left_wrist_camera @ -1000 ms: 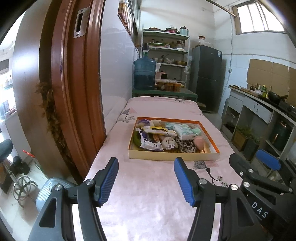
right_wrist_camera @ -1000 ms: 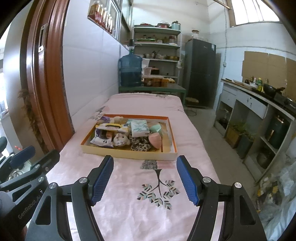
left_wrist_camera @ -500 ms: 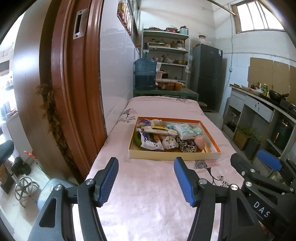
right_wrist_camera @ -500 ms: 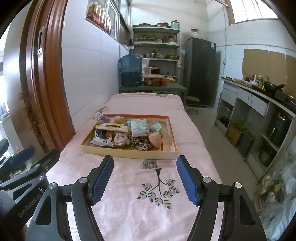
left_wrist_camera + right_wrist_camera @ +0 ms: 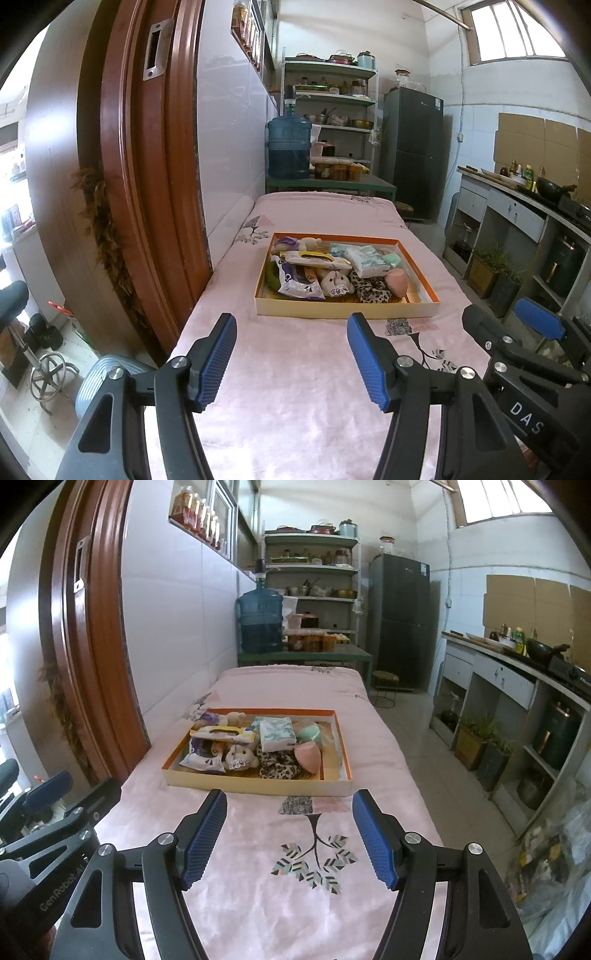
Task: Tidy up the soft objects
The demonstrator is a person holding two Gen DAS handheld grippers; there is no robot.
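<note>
Blue water jug [image 5: 288, 147] beside shelf rack [image 5: 330, 96]; dark fridge [image 5: 413, 153]; wooden door frame [image 5: 140, 177].

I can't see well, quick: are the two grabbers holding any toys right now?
Left gripper: jaws open, holding nothing.
Right gripper: jaws open, holding nothing.

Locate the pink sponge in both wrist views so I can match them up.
Left wrist: the pink sponge lies in the tray's near right part, right of centre in the picture.
Right wrist: the pink sponge lies at picture centre, again near right in the tray.
Shared landmark: the leopard-print fabric just left of it.
</note>
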